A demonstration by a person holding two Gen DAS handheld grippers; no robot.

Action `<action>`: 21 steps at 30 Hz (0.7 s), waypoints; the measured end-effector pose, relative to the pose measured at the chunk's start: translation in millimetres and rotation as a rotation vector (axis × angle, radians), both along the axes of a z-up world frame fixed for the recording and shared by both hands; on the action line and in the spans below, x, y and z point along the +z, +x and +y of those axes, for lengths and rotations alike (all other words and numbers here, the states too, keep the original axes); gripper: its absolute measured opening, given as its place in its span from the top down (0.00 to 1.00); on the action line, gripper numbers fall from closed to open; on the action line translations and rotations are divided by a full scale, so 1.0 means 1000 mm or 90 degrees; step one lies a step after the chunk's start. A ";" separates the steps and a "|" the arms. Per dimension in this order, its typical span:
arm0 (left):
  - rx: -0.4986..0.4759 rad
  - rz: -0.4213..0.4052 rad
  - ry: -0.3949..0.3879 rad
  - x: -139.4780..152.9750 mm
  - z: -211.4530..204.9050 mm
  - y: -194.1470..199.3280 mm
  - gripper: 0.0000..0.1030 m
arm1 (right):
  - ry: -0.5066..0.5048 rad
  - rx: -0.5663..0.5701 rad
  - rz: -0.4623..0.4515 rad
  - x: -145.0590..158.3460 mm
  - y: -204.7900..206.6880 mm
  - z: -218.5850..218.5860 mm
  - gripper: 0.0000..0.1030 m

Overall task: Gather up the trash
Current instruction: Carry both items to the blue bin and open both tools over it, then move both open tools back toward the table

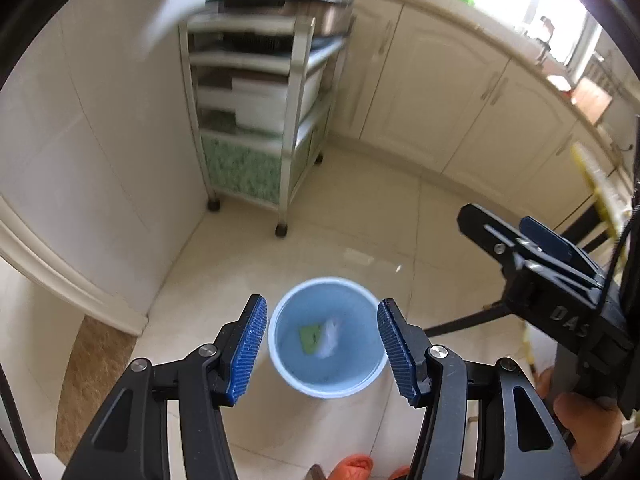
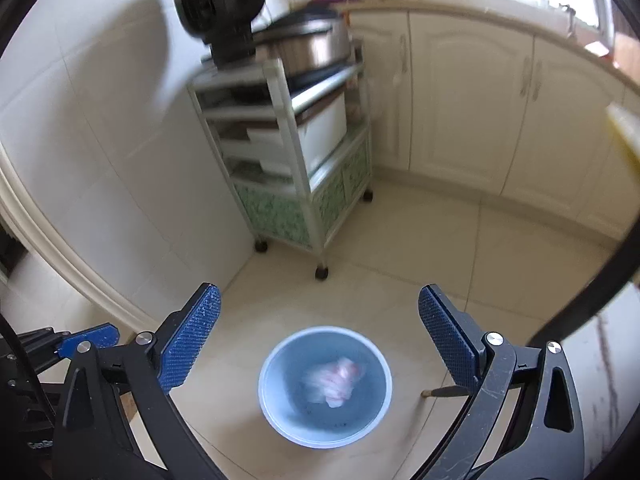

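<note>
Both grippers hang over the blue bin on the floor so trash drops straight in. The left gripper and right gripper have their jaws released and empty. A crumpled wrapper lies inside.

Glossy cream floor tiles, mirroring light. Smooth pale-blue plastic bin, matt inside; crumpled white paper wad and a flat green scrap within. Ribbed blue rubbery-looking pads on matt black plastic fingers with shiny metal pins. White-painted cart, green patterned panels. Brushed metal cooker. Satin cream cabinet doors.
</note>
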State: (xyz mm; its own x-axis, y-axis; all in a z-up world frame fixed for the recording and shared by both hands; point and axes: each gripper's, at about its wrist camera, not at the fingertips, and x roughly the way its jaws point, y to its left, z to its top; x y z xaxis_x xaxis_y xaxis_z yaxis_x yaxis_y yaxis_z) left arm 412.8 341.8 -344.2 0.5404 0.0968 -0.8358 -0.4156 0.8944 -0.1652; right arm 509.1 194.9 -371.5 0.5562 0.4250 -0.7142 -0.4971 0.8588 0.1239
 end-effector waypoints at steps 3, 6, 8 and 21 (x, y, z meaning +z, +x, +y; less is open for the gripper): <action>-0.008 -0.057 0.019 0.039 -0.020 -0.023 0.48 | 0.041 -0.009 -0.035 0.049 -0.019 -0.014 0.00; -0.025 -0.127 0.047 0.087 -0.049 -0.047 0.40 | 0.070 -0.014 -0.093 0.105 -0.045 -0.032 0.00; -0.038 -0.176 0.068 0.112 -0.069 -0.060 0.30 | 0.093 -0.022 -0.125 0.135 -0.059 -0.048 0.00; -0.250 -0.254 0.091 0.139 -0.257 -0.023 0.16 | 0.019 -0.282 -0.256 0.229 -0.106 -0.260 0.00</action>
